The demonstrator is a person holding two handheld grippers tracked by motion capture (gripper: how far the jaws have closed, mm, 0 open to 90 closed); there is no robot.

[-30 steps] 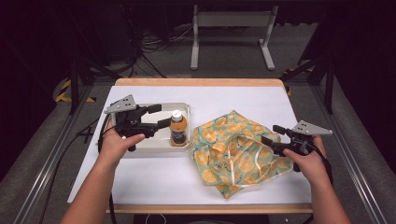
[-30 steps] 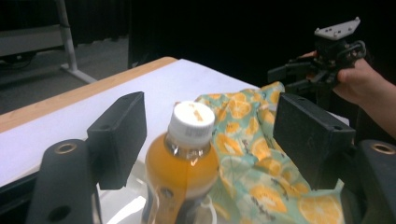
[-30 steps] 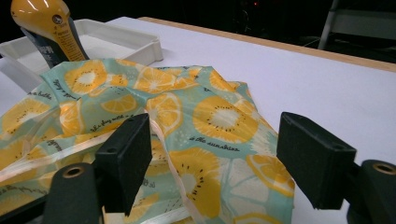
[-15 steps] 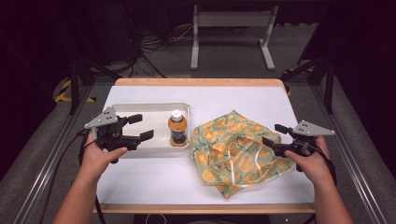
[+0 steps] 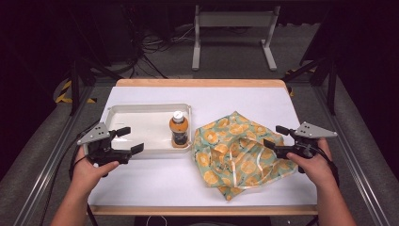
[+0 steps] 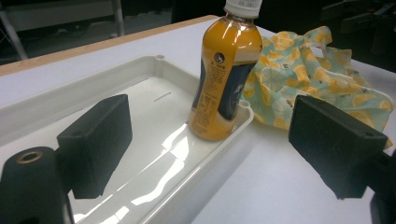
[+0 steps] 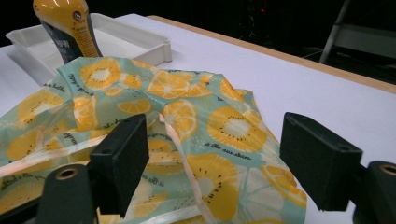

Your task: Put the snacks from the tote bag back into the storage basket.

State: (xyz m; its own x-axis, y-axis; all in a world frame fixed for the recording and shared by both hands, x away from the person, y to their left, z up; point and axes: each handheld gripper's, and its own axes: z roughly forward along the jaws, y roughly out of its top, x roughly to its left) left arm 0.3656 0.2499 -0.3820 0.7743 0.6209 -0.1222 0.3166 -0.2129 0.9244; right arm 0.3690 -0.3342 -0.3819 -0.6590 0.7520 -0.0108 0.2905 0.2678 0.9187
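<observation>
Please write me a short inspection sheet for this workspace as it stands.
Surface: white table top with a wooden edge.
Job's things: orange drink bottle upright in the right end of the white tray; fruit-print bag lying crumpled beside the tray.
Clutter: nothing seen.
Grippers: left tool open, jaws just opened wider, nothing between them; right tool open at the bag's edge.
Cables: loose cables on the floor behind.
Surroundings: grey metal stand, dark room.
</observation>
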